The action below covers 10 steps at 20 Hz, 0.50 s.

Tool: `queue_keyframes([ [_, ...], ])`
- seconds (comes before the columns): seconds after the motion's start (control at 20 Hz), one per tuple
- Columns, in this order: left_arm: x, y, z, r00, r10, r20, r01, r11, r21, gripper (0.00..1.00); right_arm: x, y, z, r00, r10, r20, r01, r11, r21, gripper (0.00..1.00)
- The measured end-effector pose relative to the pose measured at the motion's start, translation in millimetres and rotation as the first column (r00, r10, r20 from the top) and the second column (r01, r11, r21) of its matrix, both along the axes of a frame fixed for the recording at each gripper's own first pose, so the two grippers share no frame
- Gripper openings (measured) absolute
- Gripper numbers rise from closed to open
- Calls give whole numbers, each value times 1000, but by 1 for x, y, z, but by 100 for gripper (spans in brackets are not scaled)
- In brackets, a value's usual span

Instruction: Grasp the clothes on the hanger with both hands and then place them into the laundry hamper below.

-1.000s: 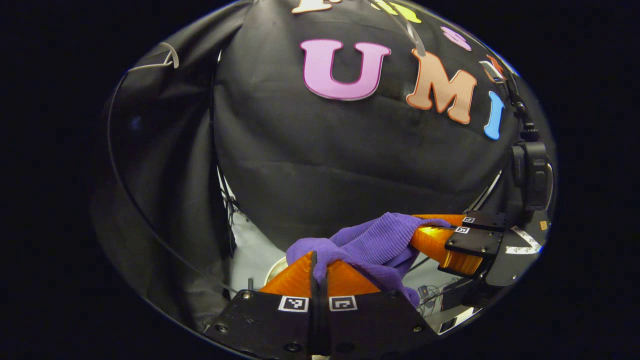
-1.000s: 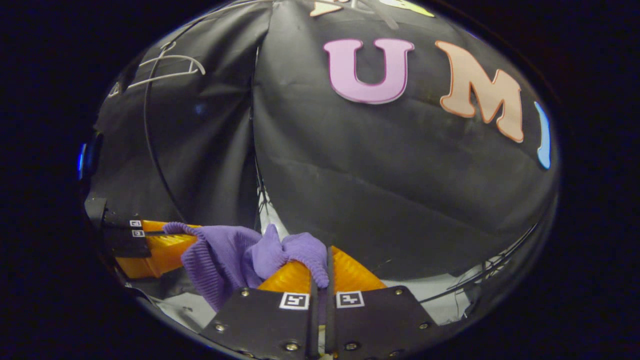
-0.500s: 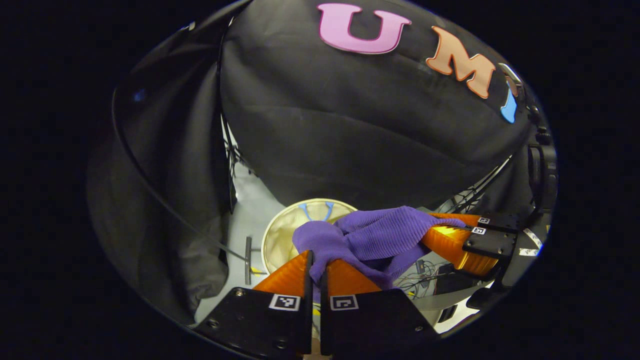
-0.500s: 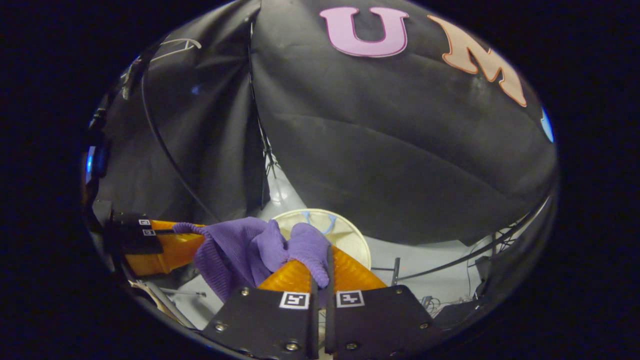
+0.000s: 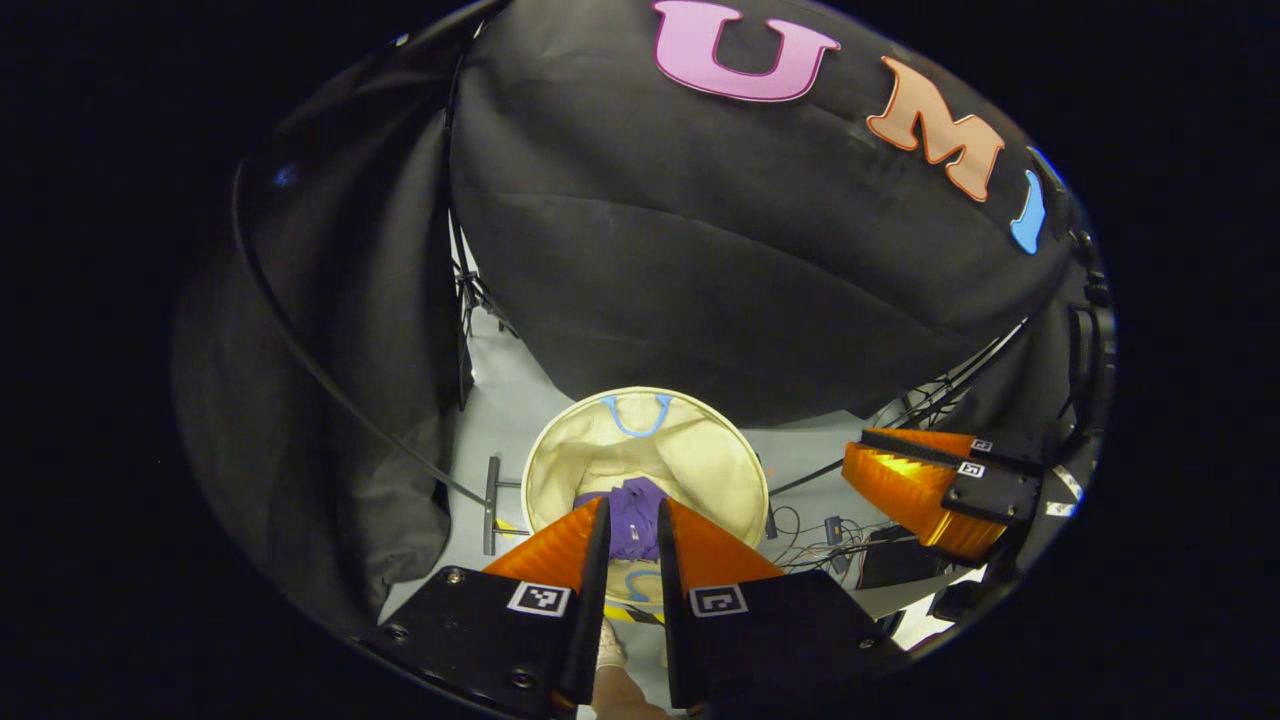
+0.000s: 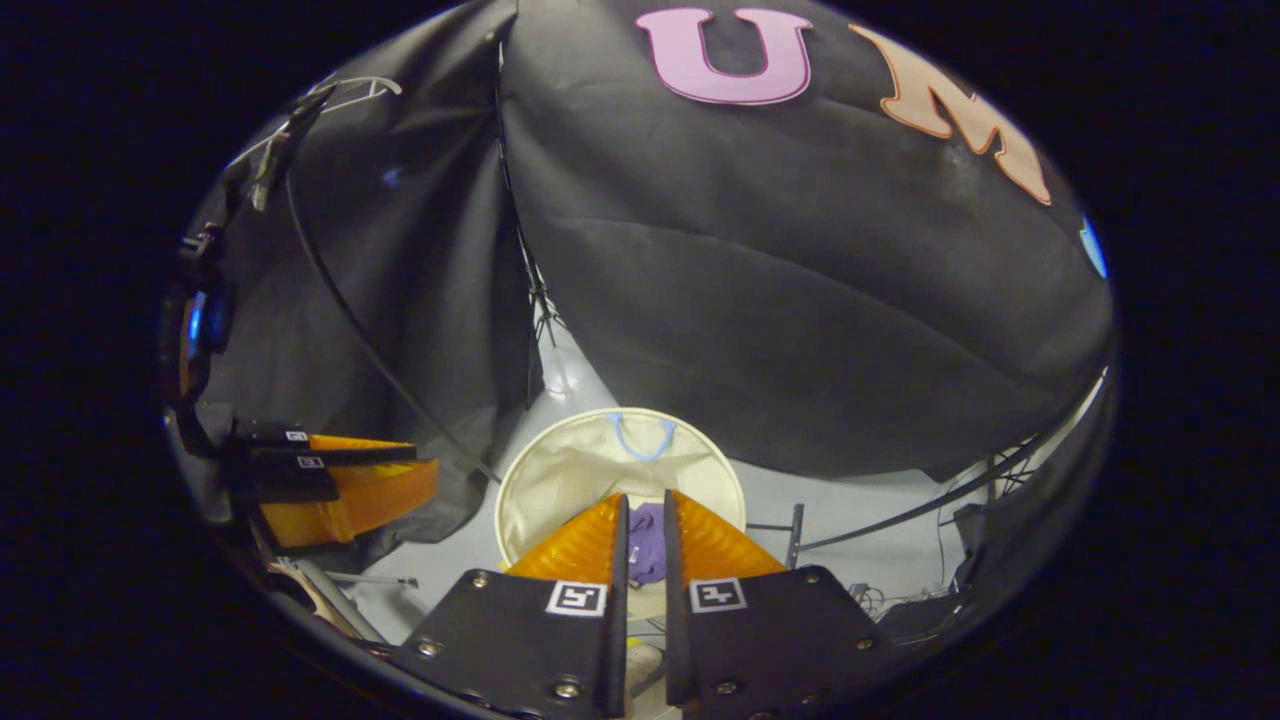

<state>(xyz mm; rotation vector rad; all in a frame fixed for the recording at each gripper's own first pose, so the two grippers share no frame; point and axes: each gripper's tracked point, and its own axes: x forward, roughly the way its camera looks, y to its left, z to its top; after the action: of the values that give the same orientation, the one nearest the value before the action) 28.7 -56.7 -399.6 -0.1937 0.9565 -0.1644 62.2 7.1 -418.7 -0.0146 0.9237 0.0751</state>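
Around you hangs a creased black cloth wall point(image 5: 700, 280), matte and sagging in soft folds, down to a pale grey floor point(image 6: 850, 510) where thin dark cables point(image 5: 830, 525) tangle near the wall's foot. On that floor, near its middle and below your grippers, stands the laundry hamper point(image 5: 700, 450): round, cream fabric, soft-walled, with a light-blue loop handle at the far rim. Inside it lies the purple garment point(image 5: 632, 510), a ribbed knit bunched into a small heap against the hamper's near wall; it is too crumpled to give a long axis or heading. Your left gripper point(image 5: 632, 535) hovers above the hamper, its ridged orange wedge fingers parted with a slim gap, holding nothing. Your right gripper point(image 6: 645, 535) is likewise slightly spread and empty, with the garment point(image 6: 647, 540) seen through the gap.
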Motion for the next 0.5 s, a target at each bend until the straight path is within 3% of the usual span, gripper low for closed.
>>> queue_keyframes([
  [0.25, 30, -4, 59, 984, -17, 175, 13, 1000, 23, 29, 24, -18, 61, 988, -41, 146, 40, 999, 14, 16],
  [0.5, 65, -10, 153, 919, -32, 393, 11, 999, 54, 29, 53, -42, 155, 934, -79, 348, 83, 997, 3, 16],
])
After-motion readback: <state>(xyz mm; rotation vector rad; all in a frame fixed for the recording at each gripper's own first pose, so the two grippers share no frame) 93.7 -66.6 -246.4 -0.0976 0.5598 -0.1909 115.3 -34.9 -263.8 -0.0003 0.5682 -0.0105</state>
